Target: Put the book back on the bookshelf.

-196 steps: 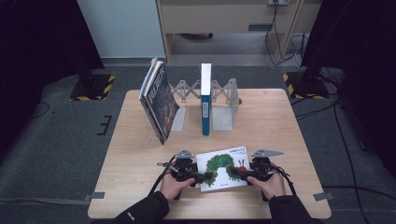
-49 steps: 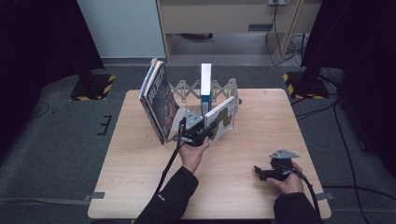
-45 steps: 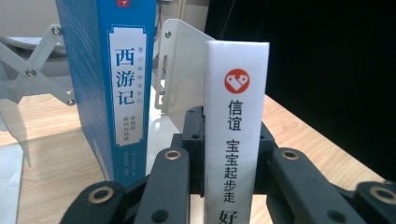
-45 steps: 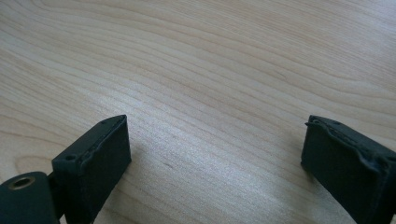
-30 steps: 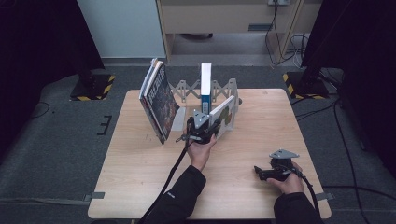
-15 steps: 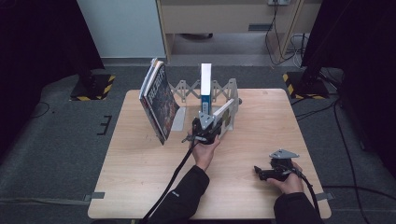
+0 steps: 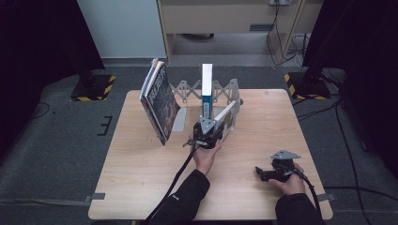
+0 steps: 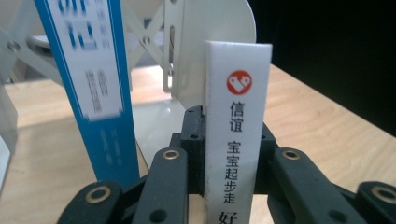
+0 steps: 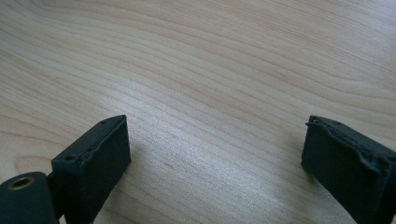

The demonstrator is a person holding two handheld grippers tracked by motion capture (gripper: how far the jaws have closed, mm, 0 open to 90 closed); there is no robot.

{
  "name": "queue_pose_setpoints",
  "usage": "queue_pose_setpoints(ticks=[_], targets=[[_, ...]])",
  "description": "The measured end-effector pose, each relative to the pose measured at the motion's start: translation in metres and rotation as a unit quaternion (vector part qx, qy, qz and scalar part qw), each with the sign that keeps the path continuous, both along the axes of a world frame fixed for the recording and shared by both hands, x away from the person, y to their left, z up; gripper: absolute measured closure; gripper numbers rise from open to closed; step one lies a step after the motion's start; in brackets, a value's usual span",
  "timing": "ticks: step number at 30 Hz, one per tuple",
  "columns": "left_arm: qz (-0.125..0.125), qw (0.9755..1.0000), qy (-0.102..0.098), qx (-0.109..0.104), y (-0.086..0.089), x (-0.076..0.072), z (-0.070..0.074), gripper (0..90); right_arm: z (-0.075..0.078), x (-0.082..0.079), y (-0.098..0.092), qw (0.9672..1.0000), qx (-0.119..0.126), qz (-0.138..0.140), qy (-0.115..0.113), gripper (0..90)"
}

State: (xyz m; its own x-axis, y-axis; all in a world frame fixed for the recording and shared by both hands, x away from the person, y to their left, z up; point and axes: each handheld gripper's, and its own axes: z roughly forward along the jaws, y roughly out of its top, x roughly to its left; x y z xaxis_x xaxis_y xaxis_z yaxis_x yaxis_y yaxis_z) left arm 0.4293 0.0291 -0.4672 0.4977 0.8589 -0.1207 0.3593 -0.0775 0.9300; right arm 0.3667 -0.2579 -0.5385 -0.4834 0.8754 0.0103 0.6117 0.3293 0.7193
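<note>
My left gripper [image 7: 207, 131] is shut on the spine of a thin white-spined picture book [image 7: 226, 111], [image 8: 238, 126]. It holds the book tilted on edge at the front of the white folding book rack [image 7: 187, 90], just right of an upright blue-and-white book [image 7: 207, 86], [image 8: 91, 70]. The rack's rounded white end plate [image 8: 212, 42] stands right behind the held book. My right gripper [image 7: 261, 173], [image 9: 215, 154] rests low over the bare table near the front right, open, with nothing between its jaws.
Dark-covered books [image 7: 158, 101] lean against the rack's left end. The light wooden table [image 7: 141, 178] is bordered by grey floor. Black stands with yellow-black bases [image 7: 300, 84] and cables lie behind the far corners.
The left gripper has edged the white-spined book slightly right, closer to the rack beside the blue book. The right hand has stayed put.
</note>
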Motion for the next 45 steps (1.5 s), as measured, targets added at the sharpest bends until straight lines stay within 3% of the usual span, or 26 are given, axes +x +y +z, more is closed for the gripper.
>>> queue_pose_setpoints(ticks=[17, 31, 37, 42, 45], targets=[[-0.003, 0.9998, 0.019, 0.010, 0.008, -0.020, -0.022, 73.3, 0.000, 0.000, 0.000, 1.0000, 0.000, 0.000, 0.000, 8.1], [-0.002, 0.9995, 0.023, 0.021, 0.002, -0.012, -0.033, 73.0, 0.000, 0.000, 0.000, 1.0000, 0.000, 0.000, 0.000, 8.1], [-0.016, 0.9995, 0.018, 0.022, 0.001, -0.012, -0.037, 71.0, 0.000, 0.000, 0.000, 1.0000, 0.000, 0.000, 0.000, 8.1], [-0.031, 0.9992, 0.010, 0.023, 0.006, -0.021, -0.036, 66.1, 0.000, 0.000, 0.000, 1.0000, 0.000, 0.000, 0.001, 8.0], [-0.035, 0.9993, 0.012, 0.009, 0.013, -0.026, -0.034, 68.3, 0.000, 0.000, 0.000, 1.0000, -0.001, 0.001, 0.001, 8.0]])
